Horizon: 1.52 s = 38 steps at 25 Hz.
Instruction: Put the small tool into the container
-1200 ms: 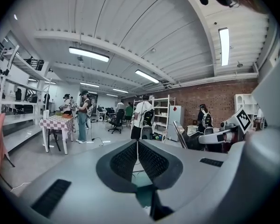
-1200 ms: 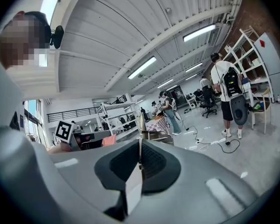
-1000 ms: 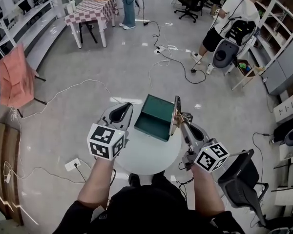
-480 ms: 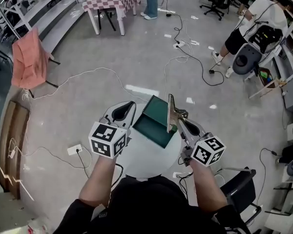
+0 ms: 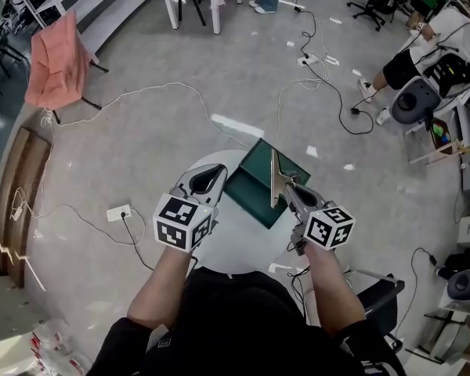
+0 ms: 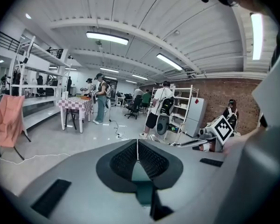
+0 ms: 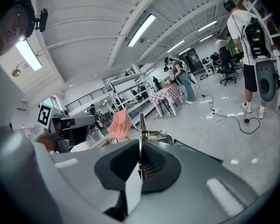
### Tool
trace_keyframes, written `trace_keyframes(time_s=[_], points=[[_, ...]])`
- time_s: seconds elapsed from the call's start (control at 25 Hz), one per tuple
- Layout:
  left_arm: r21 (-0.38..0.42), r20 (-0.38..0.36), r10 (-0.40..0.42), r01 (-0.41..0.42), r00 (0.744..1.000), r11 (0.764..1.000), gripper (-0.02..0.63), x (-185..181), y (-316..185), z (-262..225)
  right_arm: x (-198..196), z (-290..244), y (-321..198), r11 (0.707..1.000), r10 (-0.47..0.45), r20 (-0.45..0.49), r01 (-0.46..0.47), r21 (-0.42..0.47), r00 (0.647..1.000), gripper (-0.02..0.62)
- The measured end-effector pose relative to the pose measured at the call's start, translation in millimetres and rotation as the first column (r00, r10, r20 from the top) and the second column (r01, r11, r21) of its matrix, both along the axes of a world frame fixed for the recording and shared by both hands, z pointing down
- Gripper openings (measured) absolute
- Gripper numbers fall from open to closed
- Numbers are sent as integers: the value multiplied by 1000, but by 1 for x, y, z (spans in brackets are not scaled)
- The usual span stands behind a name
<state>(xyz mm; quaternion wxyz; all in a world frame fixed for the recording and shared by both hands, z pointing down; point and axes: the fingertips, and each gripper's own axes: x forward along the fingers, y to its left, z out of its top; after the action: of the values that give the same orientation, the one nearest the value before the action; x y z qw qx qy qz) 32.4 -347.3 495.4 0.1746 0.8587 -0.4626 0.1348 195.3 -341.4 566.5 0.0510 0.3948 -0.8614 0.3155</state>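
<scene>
the right gripper (image 5: 284, 188) clamps the small tool (image 5: 274, 175) upright at the container (image 5: 244, 194)'s right edge; lower it well inside before releasing. the left gripper (image 5: 218, 171) hangs closed, empty.

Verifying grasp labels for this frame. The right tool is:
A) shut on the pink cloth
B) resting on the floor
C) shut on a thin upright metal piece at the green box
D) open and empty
C: the right tool has its jaws closed on a thin metal piece, which stands edge-on beside the green box.
</scene>
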Motion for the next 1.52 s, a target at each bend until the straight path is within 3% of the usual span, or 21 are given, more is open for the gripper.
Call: trace_keyframes(time_s=[0.28, 0.64, 1.0, 1.28, 1.52], points=[[-82, -26, -33, 31, 999, 996, 13, -22, 24, 40, -32, 48, 0, 993, -83, -86, 76, -90, 993, 12], [-123, -44, -96, 90, 994, 988, 12, -60, 31, 63, -63, 116, -8, 966, -217, -238, 173, -193, 947, 12], [-139, -49, -114, 107, 992, 985, 13, -73, 32, 76, -70, 179, -5, 922, -342, -360, 236, -307, 868, 12], [-133, -41, -131, 125, 991, 983, 12, -85, 36, 72, -77, 217, 8, 873, -449, -442, 277, -401, 776, 14], [-130, -52, -144, 136, 988, 982, 12, -88, 40, 68, -78, 236, 11, 853, -454, -410, 253, -456, 791, 15]])
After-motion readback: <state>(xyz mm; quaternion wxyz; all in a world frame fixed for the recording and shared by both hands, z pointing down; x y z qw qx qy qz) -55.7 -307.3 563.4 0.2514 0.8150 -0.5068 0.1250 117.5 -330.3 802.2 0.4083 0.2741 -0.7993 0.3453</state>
